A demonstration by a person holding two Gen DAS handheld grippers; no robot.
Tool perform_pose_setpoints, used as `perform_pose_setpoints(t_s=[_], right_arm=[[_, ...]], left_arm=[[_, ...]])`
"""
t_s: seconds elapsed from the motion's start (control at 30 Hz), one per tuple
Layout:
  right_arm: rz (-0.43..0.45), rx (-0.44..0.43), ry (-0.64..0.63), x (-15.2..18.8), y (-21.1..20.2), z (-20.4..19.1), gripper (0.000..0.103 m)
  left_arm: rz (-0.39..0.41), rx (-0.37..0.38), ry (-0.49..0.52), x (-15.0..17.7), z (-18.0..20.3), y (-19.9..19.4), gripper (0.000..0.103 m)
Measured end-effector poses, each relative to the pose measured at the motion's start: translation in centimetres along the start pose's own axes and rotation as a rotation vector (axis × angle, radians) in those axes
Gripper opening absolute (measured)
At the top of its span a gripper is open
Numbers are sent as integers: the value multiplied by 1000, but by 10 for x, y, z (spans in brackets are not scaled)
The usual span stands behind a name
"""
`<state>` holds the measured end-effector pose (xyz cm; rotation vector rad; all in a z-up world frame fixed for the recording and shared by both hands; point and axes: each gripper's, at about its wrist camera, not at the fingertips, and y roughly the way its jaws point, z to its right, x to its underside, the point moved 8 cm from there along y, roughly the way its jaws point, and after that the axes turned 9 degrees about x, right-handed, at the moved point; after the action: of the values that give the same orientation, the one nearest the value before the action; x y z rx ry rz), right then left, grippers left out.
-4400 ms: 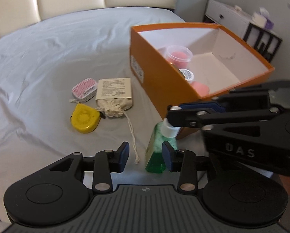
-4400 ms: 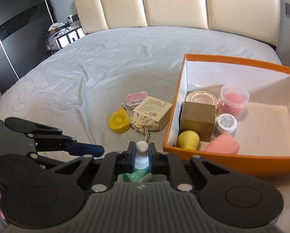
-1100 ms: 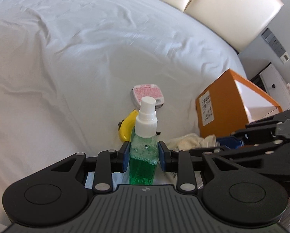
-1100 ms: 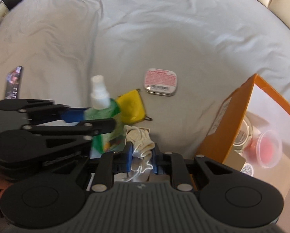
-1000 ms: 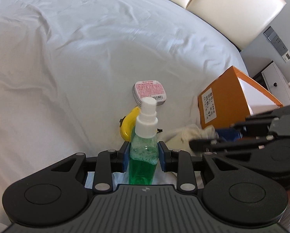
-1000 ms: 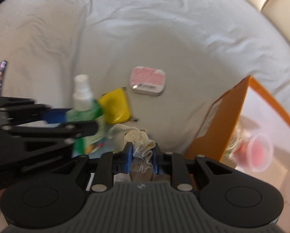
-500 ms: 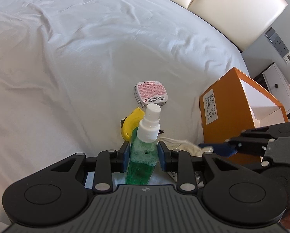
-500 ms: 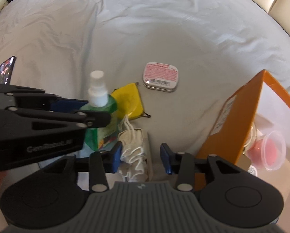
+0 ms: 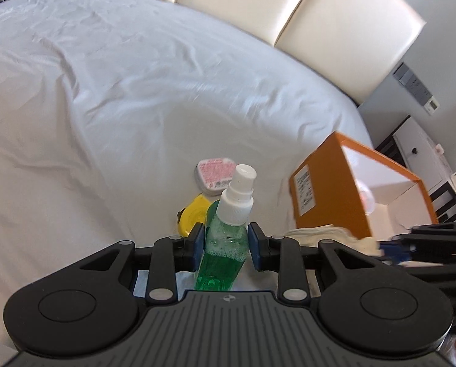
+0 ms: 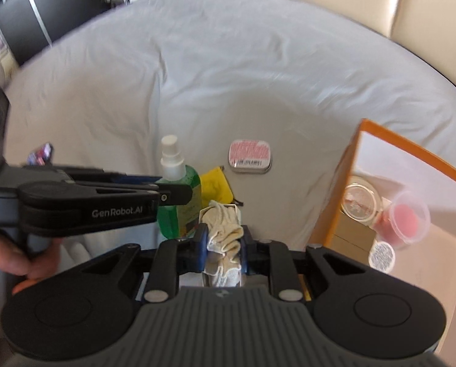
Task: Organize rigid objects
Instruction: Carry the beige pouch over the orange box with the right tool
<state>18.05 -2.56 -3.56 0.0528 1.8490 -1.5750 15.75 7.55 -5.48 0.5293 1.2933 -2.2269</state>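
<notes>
My left gripper (image 9: 227, 246) is shut on a green spray bottle (image 9: 224, 244) with a white pump top and holds it upright over the bed. The bottle also shows in the right wrist view (image 10: 179, 195). My right gripper (image 10: 223, 247) is shut on a cream drawstring cloth bag (image 10: 223, 229), just right of the bottle. A yellow tape measure (image 9: 191, 214) and a pink tin (image 9: 214, 176) lie on the sheet beyond. The orange box (image 9: 319, 195) stands to the right.
The orange box (image 10: 341, 198) holds a round tin (image 10: 361, 200), a clear cup with pink contents (image 10: 406, 217), a brown carton (image 10: 353, 232) and a small lidded jar (image 10: 380, 257). A cream headboard (image 9: 289, 9) and a white nightstand (image 9: 420, 156) lie beyond.
My right gripper was open half a second ago and has closed on the cloth bag. Both views have tilted up toward the headboard. The left gripper still holds the bottle.
</notes>
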Motion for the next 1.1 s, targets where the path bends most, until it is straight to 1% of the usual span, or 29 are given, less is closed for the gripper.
perform_pose_setpoints(t_s=[0.1, 0.23, 0.3, 0.37, 0.47, 0.57, 0.6, 0.63, 0.67, 0.77, 0.83, 0.9, 0.97, 1.03, 1.1], right_arm=[[50, -34, 73, 1, -28, 14, 19], [107, -71, 170, -1, -62, 41, 19], [141, -74, 214, -3, -79, 56, 19], [178, -60, 247, -4, -94, 73, 19], [229, -13, 290, -2, -113, 100, 19], [246, 46, 329, 6, -119, 131, 19], [242, 67, 339, 10, -119, 140, 19], [233, 90, 351, 15, -117, 149, 19], [221, 114, 359, 20, -114, 158, 19], [176, 167, 375, 40, -103, 178, 19], [132, 175, 395, 54, -90, 189, 19], [77, 170, 424, 68, -73, 198, 19], [34, 164, 446, 80, -59, 203, 19], [12, 156, 455, 88, -49, 204, 19], [-11, 142, 466, 91, -41, 206, 19]], left_arm=[[33, 2, 47, -1, 14, -9, 34], [55, 47, 58, -5, 36, -22, 34], [67, 70, 70, -9, 52, -29, 34], [85, 98, 94, -16, 70, -36, 34], [107, 149, 137, -26, 101, -42, 33], [108, 201, 175, -33, 130, -40, 32], [105, 209, 190, -35, 139, -36, 32], [104, 216, 207, -36, 147, -32, 26], [105, 230, 227, -38, 156, -29, 5], [105, 276, 265, -39, 180, -18, 5], [85, 282, 290, -39, 191, -6, 5], [47, 256, 290, -33, 193, 6, 5], [37, 239, 292, -30, 187, 13, 5], [11, 209, 284, -25, 174, 19, 7], [-29, 165, 267, -21, 155, 25, 8]])
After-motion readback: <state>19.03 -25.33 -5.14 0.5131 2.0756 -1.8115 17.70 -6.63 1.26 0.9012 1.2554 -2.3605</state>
